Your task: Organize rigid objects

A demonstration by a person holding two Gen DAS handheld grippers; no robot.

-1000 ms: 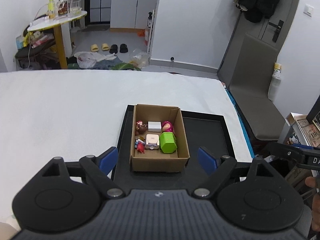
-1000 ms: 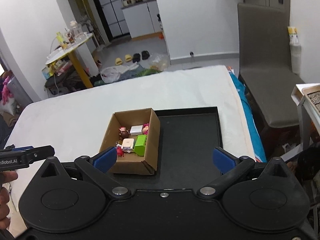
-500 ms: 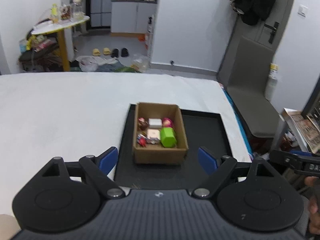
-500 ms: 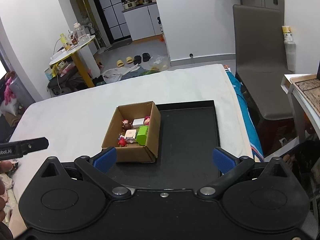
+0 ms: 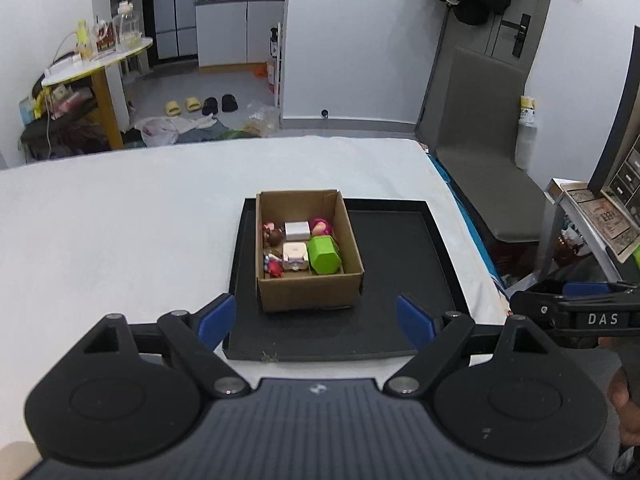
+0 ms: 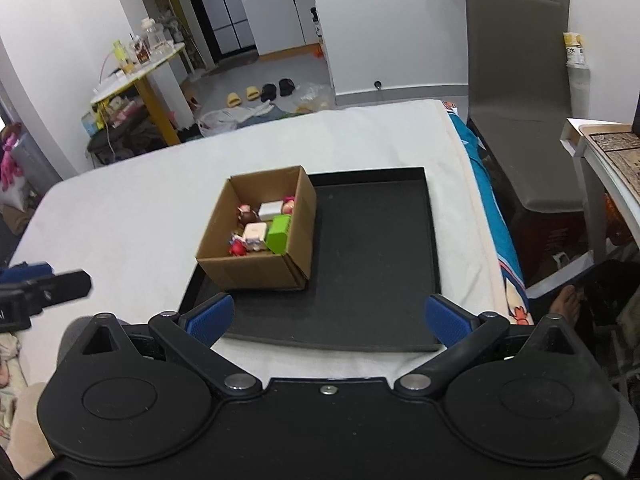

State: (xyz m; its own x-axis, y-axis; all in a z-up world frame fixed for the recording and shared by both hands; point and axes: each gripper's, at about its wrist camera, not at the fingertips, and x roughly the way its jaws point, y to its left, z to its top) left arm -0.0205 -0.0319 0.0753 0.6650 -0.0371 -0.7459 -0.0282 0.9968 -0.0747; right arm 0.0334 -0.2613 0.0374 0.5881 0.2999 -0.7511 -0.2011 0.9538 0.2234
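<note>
Toys (image 5: 301,249) look small, hard and light to us; we would pinch each across its flat sides. Our left gripper (image 5: 316,318) and right gripper (image 6: 326,320) stand wide, empty, short of the cardboard box (image 5: 308,296) holding them, on the black tray (image 5: 400,340).

In front of me there's a bed with a white sheet (image 5: 120,220), and the only thing sitting right on it is a black tray (image 5: 400,320), near its right edge.
</note>
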